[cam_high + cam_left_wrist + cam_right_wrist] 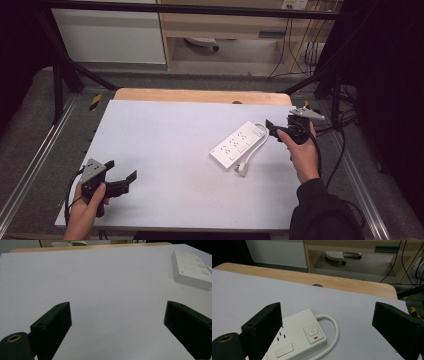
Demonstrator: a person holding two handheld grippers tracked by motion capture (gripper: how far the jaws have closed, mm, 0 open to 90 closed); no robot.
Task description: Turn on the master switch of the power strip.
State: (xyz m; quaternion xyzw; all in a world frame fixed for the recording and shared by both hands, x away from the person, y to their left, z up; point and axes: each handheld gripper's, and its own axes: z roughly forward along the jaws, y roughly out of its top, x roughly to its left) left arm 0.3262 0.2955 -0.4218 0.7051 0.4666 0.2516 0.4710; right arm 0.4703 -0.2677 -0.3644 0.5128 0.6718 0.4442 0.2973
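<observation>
Pale grey surface (165, 145) carried a white power strip (238, 143) toward its right side, plug (242, 170) beside it. Right hand-held gripper (274, 129) hovered wide open near the strip's switch end, holding nothing; left hand-held gripper (122, 177) waited open, well apart. Grasping was not yet done.

The power strip (238, 145) looks like smooth white plastic with a faint sheen, its cord (333, 336) a smooth, rubbery white; the table (165, 150) carries a matt, pale sheet, even and unmarked, with bare light wood, satin and grained, along its far edge; the left claw (117, 322) and right claw (325, 325) have matt black jaws like hard plastic; each bears a dull grey metal plate.
</observation>
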